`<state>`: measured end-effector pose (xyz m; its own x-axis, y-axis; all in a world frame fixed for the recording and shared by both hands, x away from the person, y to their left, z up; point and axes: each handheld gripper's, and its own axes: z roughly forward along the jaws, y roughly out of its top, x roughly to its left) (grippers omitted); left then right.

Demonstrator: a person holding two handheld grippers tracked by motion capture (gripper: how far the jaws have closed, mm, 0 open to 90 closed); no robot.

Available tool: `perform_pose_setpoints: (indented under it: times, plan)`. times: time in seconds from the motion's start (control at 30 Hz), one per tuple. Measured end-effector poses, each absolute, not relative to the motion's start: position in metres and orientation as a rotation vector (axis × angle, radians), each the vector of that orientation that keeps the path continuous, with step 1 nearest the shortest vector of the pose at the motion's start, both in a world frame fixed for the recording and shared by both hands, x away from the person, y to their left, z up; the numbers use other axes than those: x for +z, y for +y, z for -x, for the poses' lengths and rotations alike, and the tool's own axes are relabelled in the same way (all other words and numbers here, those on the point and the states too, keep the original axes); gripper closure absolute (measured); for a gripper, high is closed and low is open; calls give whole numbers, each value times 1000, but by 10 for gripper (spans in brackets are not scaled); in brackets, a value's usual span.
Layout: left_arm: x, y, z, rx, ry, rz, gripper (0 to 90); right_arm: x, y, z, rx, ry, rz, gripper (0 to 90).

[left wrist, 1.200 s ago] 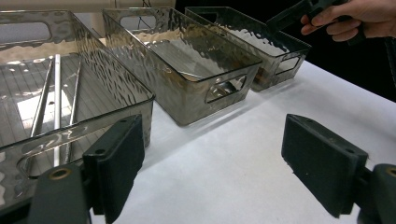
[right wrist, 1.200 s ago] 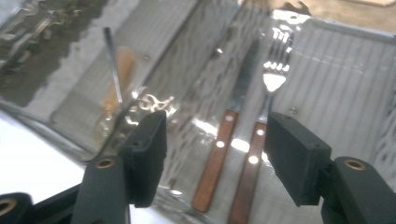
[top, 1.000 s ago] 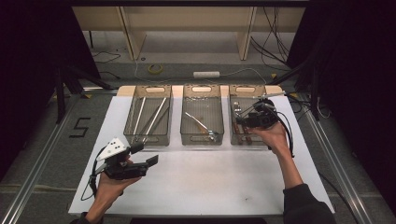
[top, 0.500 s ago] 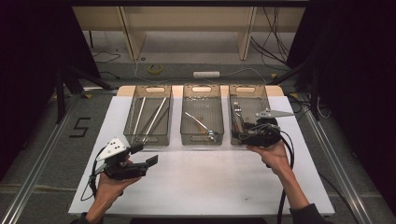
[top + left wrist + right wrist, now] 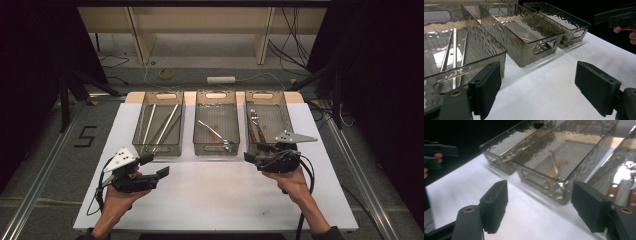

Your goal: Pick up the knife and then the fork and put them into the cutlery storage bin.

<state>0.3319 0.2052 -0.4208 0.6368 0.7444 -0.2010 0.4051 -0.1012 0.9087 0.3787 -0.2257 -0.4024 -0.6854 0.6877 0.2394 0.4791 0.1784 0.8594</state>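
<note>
Holding cutlery, three clear bins (image 5: 216, 127), grippers (image 5: 252, 157) empty

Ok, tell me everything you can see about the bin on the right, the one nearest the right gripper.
The right bin is a clear, smoky, ripple-textured plastic tub, rectangular, with a slot handle at each end. It stands upright on the white table, last in a row of three. Inside lie utensils with reddish-brown handles. The right gripper, jaws open, hovers at its near end; contact cannot be judged.

The left gripper (image 5: 152, 167) hovers near the table's (image 5: 210, 200) front-left part, jaws wide apart and empty; the right gripper (image 5: 252, 157) hangs over its right side, also gaping and empty, both forearms entering from the table's near edge
</note>
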Motion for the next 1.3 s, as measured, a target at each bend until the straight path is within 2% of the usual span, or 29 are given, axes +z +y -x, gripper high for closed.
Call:
perform_pose_setpoints:
  times: [0.9,1.3]
  plan:
    - [-421,208,-329,351,935,-1720,204,-426,-234,-323,1567,2193,-1034,266]
    - [-422,206,-329,339,919,-1730,204,-431,-243,-315,1535,2167,-1057,260]
